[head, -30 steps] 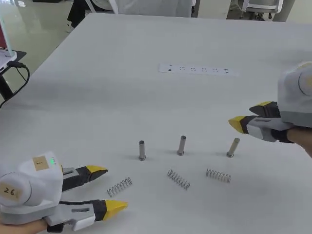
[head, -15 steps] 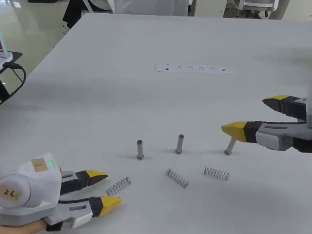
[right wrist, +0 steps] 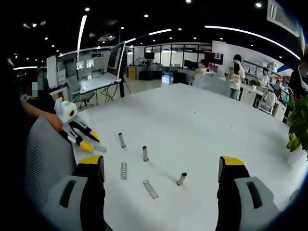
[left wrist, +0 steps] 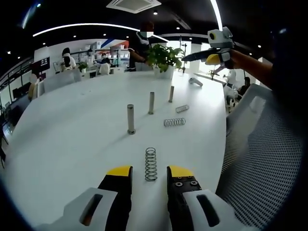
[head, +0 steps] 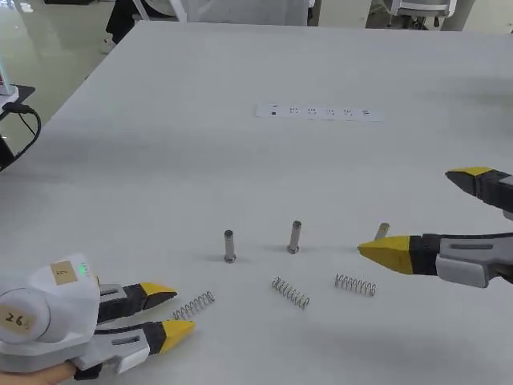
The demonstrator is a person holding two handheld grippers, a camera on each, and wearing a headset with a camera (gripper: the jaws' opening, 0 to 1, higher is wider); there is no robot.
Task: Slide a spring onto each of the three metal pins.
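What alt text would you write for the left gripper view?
The left gripper's open yellow-tipped tongs point at a spring lying on a white table. Beyond stand three upright metal pins, with two more springs beside them.

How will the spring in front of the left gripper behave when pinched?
The spring is a thin open wire coil, so probably light and squashy if squeezed. It lies on its side on the smooth table, so a nudge may roll it.

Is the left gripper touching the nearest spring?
Apart. The left gripper view shows the spring lying between the open jaws of the left gripper, with bare table on both sides.
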